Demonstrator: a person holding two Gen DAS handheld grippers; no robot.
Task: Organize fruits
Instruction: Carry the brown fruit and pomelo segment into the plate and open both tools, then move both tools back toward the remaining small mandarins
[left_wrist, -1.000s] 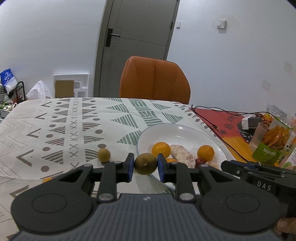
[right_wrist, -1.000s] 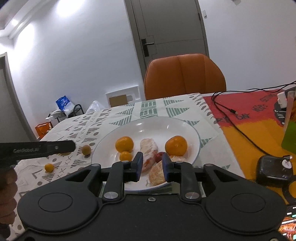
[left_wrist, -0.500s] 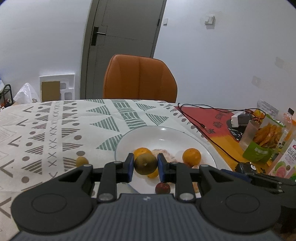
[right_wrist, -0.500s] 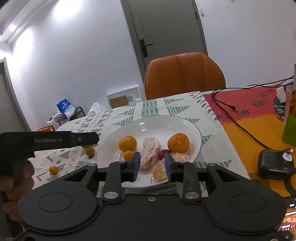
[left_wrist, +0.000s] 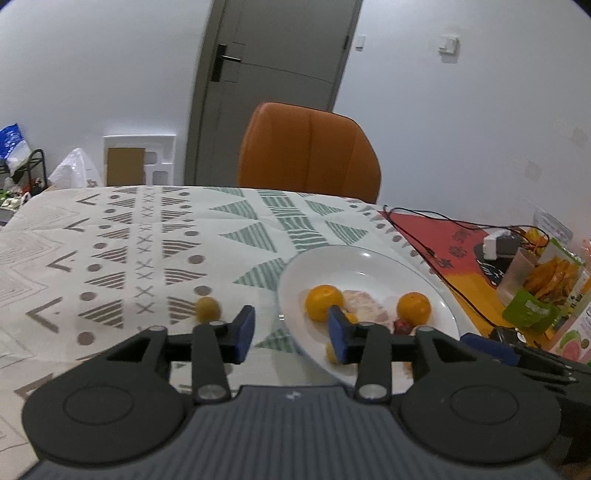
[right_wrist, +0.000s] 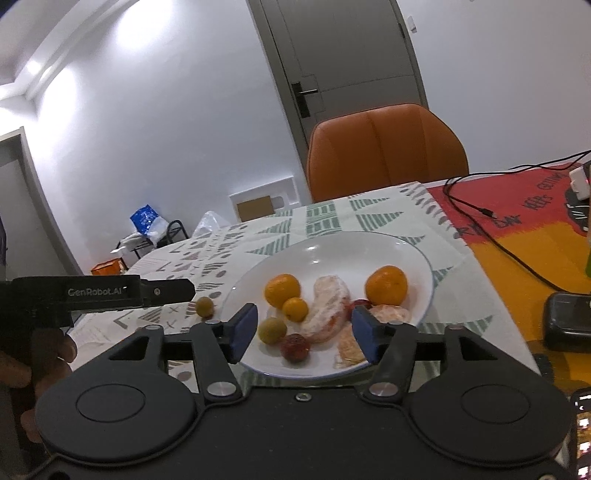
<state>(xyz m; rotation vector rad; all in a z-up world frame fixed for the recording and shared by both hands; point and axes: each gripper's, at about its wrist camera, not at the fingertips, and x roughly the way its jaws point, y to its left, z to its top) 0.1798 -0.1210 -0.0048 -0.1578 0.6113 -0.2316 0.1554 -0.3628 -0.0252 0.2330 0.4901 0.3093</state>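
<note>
In the right wrist view a white plate (right_wrist: 369, 251) holds two oranges (right_wrist: 282, 290), a small orange (right_wrist: 295, 309), a peeled fruit (right_wrist: 327, 310), a green-yellow fruit (right_wrist: 272, 331) and a red fruit (right_wrist: 294, 347). My right gripper (right_wrist: 303, 334) stands open over the plate's near rim, with nothing gripped. My left gripper (left_wrist: 291, 334) is open and empty at the left rim of the plate (left_wrist: 369, 266). A second green fruit (left_wrist: 207, 308) lies on the cloth left of the plate, also visible as the green fruit (right_wrist: 204, 306) in the right wrist view.
A patterned tablecloth (left_wrist: 147, 251) covers the table, with an orange chair (left_wrist: 310, 151) behind. Black cables (right_wrist: 498, 236) cross the red-orange mat on the right. Snack packs (left_wrist: 546, 284) and a black device (right_wrist: 569, 321) stand at the right edge. A hand (right_wrist: 37, 354) holds the left gripper (right_wrist: 177, 290).
The left gripper opened and let go of the green-yellow fruit, which now lies on the plate; it then swung left. The right gripper's fingers spread wider.
</note>
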